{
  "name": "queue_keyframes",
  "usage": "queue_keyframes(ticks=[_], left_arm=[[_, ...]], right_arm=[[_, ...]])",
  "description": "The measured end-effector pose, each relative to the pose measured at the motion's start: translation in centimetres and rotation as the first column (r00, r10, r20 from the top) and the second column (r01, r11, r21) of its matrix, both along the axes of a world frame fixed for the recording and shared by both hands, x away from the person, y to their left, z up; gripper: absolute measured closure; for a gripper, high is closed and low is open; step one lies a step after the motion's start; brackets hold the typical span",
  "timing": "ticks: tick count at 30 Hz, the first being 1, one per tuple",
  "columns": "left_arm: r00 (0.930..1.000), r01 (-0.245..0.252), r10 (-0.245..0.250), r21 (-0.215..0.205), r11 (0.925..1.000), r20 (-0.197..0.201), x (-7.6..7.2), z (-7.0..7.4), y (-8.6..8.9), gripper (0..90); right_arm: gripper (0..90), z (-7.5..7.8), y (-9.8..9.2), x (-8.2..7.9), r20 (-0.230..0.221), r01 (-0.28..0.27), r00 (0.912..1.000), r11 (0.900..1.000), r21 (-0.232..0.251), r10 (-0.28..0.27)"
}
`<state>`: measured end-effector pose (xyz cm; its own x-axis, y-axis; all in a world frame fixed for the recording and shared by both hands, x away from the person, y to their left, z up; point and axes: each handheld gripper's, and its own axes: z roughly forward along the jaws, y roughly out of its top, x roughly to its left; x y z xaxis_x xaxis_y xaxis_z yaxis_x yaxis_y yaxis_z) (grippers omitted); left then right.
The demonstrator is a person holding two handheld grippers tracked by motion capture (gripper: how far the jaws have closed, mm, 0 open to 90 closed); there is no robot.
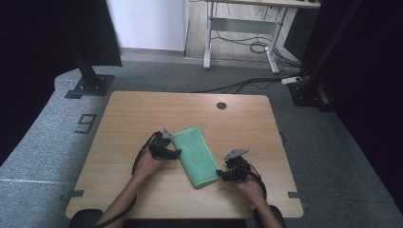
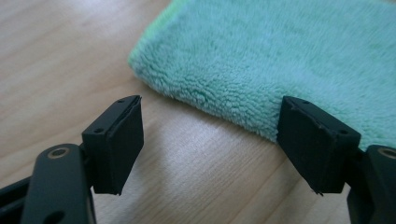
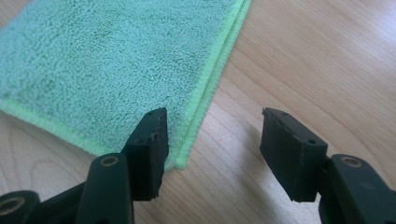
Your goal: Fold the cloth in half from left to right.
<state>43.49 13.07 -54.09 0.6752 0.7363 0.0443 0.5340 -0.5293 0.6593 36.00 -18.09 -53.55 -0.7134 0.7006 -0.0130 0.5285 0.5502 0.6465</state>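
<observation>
On the wooden tabletop [image 1: 142,114], near its middle, lies a folded turquoise microfibre cloth [image 1: 196,156], a long rectangle set at a slant, its far short end toward the left tongs and its near short end toward the right tongs. Its pile is fluffy and its hems are stitched in light green.

Left tongs [image 1: 177,153]: held in the person's left hand [image 1: 148,165], just beside the cloth's left long edge near the far end. Seen along the left gripper view, the left tongs [image 2: 210,140] stand wide apart with bare wood between the two black pads; the folded edge of the cloth [image 2: 280,60] lies just beyond them, and the right pad overlaps it in the picture, though contact cannot be told. Nothing is gripped.

Right tongs [image 1: 219,174]: held in the person's right hand [image 1: 252,187], at the cloth's near right corner. Seen along the right gripper view, the right tongs [image 3: 212,140] are parted, with the corner of the cloth [image 3: 116,60] at the left pad and bare tabletop across the gap. The pads press on nothing.

Behind the tabletop, grey carpet [image 1: 157,76], trailing cables [image 1: 247,85] and the white legs of a second desk [image 1: 242,28].
</observation>
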Motion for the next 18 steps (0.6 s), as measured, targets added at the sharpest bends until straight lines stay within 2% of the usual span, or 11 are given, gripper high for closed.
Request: queue_keyframes(ticks=[3, 10, 14, 18], left_arm=[[1.0000, -0.005, 0.005, -0.011, 0.9999, -0.007, 0.2, -0.1, 0.0, 23.0], [0.9998, -0.020, 0.020, 0.001, 0.9998, -0.001, 0.9, 0.0, 0.1, 22.9], [0.9997, -0.023, 0.023, 0.031, 0.9993, 0.005, 1.6, 0.2, -0.2, 23.0], [0.9996, -0.026, 0.026, 0.035, 0.9990, 0.004, 2.1, 0.2, -0.3, 23.0]], right_arm=[[41.3, -0.1, 0.0, -0.1, 0.005, -0.006, 1.0000, 1.000, -0.001, 0.006], [41.2, -0.2, 0.2, -0.3, 0.001, -0.022, 0.9998, 1.000, 0.012, 0.022], [41.2, -0.2, 1.2, -0.8, 0.007, -0.056, 0.9984, 0.998, 0.014, 0.056], [41.2, -0.3, 2.0, -1.1, 0.009, -0.069, 0.9976, 0.997, 0.021, 0.069]])
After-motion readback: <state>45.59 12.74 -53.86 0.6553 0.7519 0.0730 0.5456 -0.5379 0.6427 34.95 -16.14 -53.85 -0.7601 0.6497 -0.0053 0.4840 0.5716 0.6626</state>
